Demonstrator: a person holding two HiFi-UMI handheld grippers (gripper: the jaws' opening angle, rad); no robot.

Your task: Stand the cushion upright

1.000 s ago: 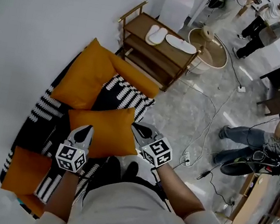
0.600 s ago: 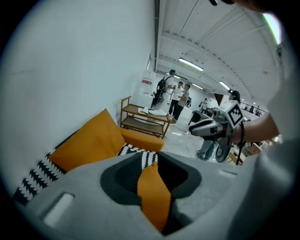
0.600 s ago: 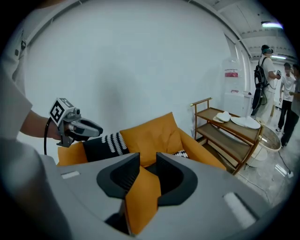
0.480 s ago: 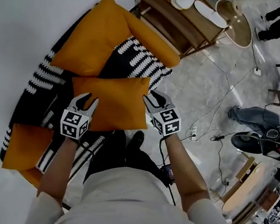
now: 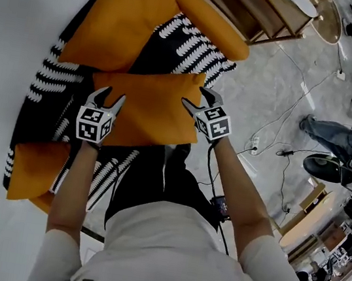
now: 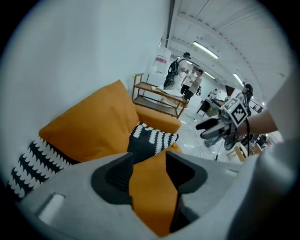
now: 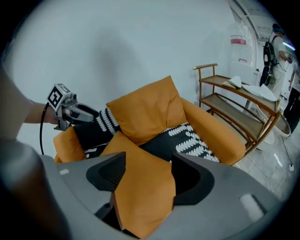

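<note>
A small orange cushion point(image 5: 148, 107) lies flat on the seat of a black-and-white patterned armchair point(image 5: 44, 92). My left gripper point(image 5: 105, 99) is at the cushion's left edge, and its jaws are opening. My right gripper point(image 5: 199, 100) is at the cushion's right corner, jaws also opening. In the left gripper view the cushion point(image 6: 151, 190) shows in the gap of the left gripper point(image 6: 149, 173), with no pad pressing on it. In the right gripper view the cushion's corner point(image 7: 140, 187) likewise lies loose between the jaws of the right gripper point(image 7: 143, 180).
A large orange back cushion point(image 5: 125, 19) leans against the wall behind the seat. Orange arm pads point(image 5: 211, 23) flank the seat. A wooden rack point(image 5: 263, 8) stands to the right. Cables point(image 5: 278, 123) cross the floor, where another person's legs point(image 5: 329, 134) show.
Both grippers have come down from above the seat to the small cushion's two sides. Their jaws, shut before, now stand apart.
</note>
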